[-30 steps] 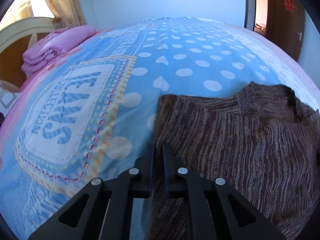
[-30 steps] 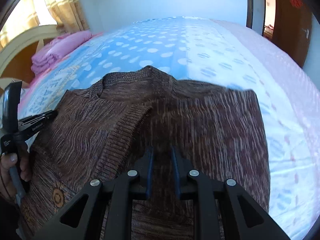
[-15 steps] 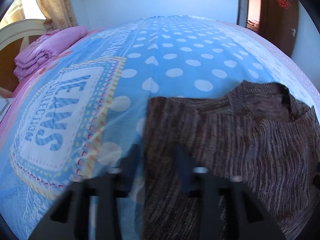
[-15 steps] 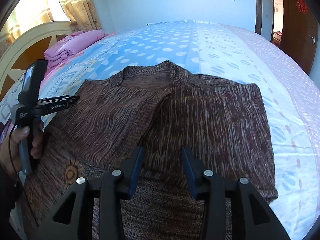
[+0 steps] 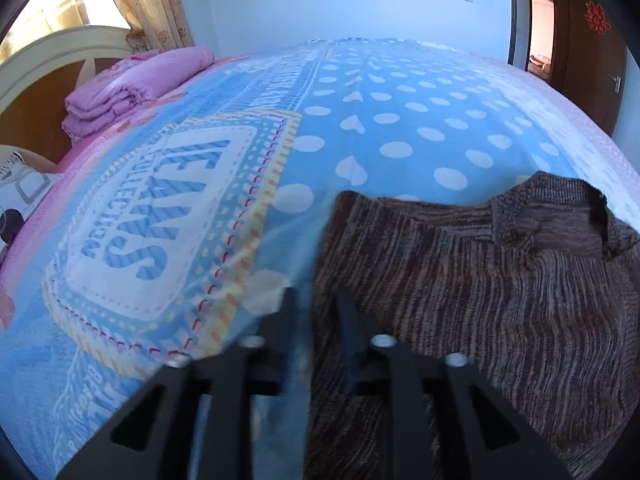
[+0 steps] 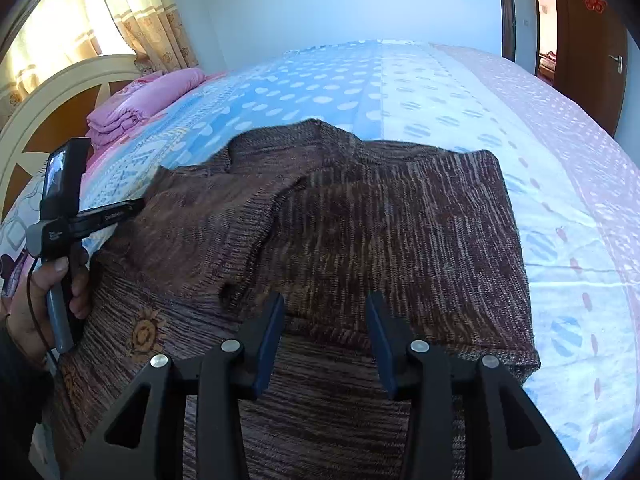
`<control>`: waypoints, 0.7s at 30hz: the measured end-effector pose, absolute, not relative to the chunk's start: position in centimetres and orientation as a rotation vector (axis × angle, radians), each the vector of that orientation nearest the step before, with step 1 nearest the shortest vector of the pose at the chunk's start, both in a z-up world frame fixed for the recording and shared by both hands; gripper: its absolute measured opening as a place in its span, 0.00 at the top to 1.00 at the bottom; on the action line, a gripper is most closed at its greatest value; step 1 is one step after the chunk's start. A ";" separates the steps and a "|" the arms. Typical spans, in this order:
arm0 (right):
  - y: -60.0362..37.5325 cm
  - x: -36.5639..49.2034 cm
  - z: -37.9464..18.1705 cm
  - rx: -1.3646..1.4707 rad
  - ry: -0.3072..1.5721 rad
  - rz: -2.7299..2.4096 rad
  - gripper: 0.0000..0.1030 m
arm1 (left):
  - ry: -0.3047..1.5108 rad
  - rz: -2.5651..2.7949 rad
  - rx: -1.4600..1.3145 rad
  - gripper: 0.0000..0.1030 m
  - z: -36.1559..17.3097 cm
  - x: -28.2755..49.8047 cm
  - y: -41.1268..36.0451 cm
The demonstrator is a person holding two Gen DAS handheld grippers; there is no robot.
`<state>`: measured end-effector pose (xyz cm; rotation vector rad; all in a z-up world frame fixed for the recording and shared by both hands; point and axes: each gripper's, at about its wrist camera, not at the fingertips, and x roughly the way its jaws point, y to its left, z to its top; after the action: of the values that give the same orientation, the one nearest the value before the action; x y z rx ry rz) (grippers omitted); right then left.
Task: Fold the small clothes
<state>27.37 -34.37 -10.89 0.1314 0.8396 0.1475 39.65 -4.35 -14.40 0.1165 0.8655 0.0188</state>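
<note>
We find the brown knitted sweater (image 6: pixel 360 240) lying flat on the bed (image 6: pixel 560 160), collar at the far end and hem toward us, so its long axis runs near to far. Both sleeves appear already turned in over the body, the right-hand panel lying on top with its lower edge crossing just ahead of the right hand-held gripper (image 6: pixel 325 334). That gripper is spread wide and empty, poised above the lower middle of the garment with nothing between its fingers. The left hand-held gripper (image 5: pixel 316 320) sits at the left edge of the sweater (image 5: pixel 480 300); its fingers stand a narrow gap apart, and the garment's left border lies in line with that gap. The frame is blurred there, so we cannot tell whether cloth is pinched or merely lies below. In the right wrist view the same left unit shows at the far left, gripped by the person's hand (image 6: pixel 44 292), beside the sweater's left side. We judge that the coming fold runs along the long axis, hem toward collar; the right gripper is nearer the middle of the hem, the left nearer the left border. A folded pink quilt (image 5: pixel 132 88) lies well apart at the headboard.
</note>
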 end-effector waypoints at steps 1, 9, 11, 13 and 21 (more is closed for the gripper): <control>-33.9 27.3 -10.4 0.124 0.825 0.168 0.57 | 0.853 0.038 0.116 0.41 -14.1 39.2 -4.1; -28.3 29.5 -10.2 0.023 0.829 0.371 0.57 | 0.879 0.067 0.175 0.29 -14.3 35.7 -3.5; -27.6 30.4 -12.2 0.012 0.918 0.378 0.57 | 0.884 0.109 0.224 0.22 -14.9 35.7 -3.6; -27.7 29.7 -12.2 -0.009 0.890 0.361 0.57 | 0.884 0.135 0.249 0.17 -14.8 35.6 -3.5; -35.8 27.3 -10.5 0.044 0.836 0.127 0.57 | 0.875 0.121 0.203 0.03 -15.1 35.0 -1.0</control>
<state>27.28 -35.77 -10.49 0.0443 0.8365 0.1275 35.03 -1.01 -15.08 0.2030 0.8747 0.1213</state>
